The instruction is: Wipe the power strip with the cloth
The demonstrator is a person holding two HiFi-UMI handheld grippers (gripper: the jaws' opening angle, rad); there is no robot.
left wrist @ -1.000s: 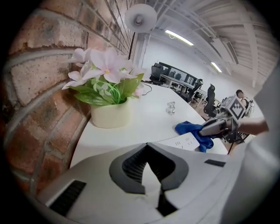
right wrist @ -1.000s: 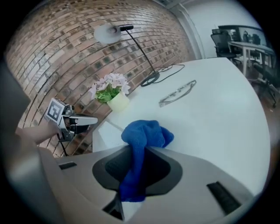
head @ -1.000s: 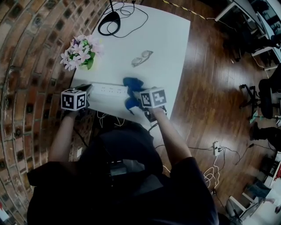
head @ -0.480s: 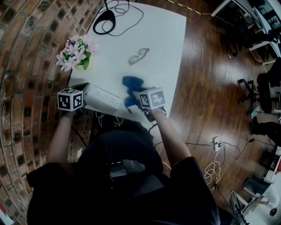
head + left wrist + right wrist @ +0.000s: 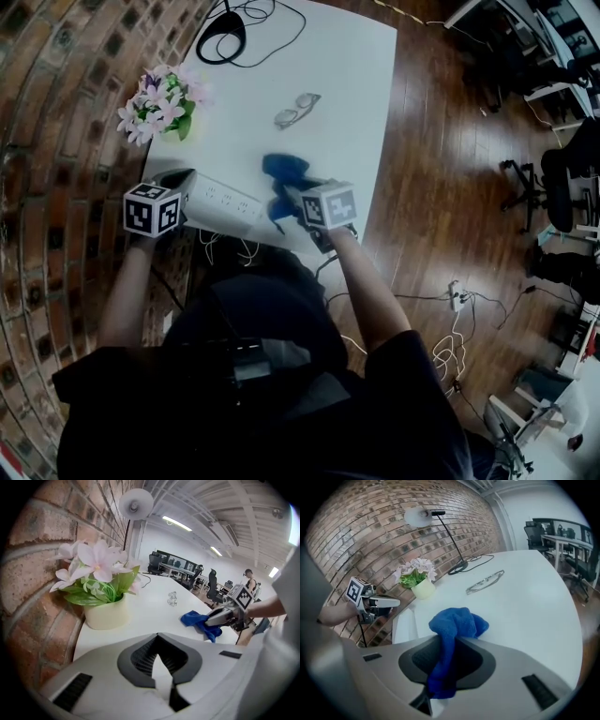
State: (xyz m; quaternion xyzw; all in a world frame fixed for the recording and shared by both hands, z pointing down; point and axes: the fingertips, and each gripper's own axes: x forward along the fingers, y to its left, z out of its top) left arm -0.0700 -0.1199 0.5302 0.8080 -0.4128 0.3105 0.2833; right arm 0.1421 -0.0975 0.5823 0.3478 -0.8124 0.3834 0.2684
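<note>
**Power strip swung askew, cloth not yet wiping it**

Over the last second the power strip has turned from lying along the desk edge to slanting, its right end now nearer the person. The left gripper, fingers closed together, sits at its left end; whether it pinches the strip I cannot tell. The right gripper has kept still, its fingers clamped on the blue cloth, just beside the strip's right end. This looks like positioning before a wiping stroke. No brand or print is readable; the marker cubes show only black-and-white squares.
</note>
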